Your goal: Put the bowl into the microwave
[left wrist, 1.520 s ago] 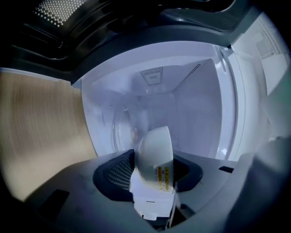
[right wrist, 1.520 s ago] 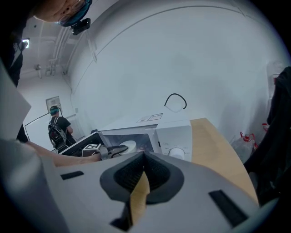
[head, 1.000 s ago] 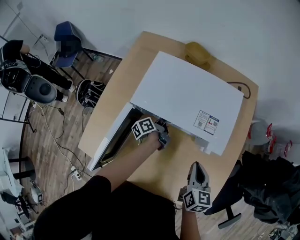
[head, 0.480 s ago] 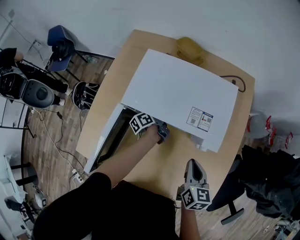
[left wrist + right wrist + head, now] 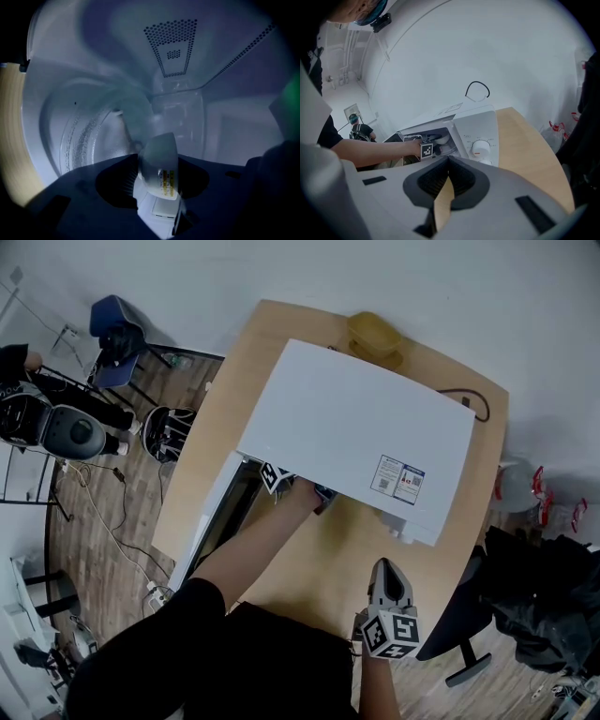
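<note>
**Bowl carried inside the microwave**

Over the last second the left tool (image 5: 157, 176) had gone deeper into the open microwave (image 5: 356, 427). From the head view its marker cube, earlier clear of the front edge, was now half hidden under the white top. The door (image 5: 211, 521) hung open to the left.

The left tool pinched the white bowl (image 5: 158, 161) by its rim, with the bowl held between its two jaws. Bowl and tool were both within the dim cavity, and the glass turntable (image 5: 89, 136) lay just beyond the bowl and to its left. Whether the bowl already rested on the glass could not be told, so the step in hand was probably setting it down and letting go.

The right tool (image 5: 446, 180) waited over the bench (image 5: 309, 577), well apart from the microwave, jaws pressed together on nothing.
</note>
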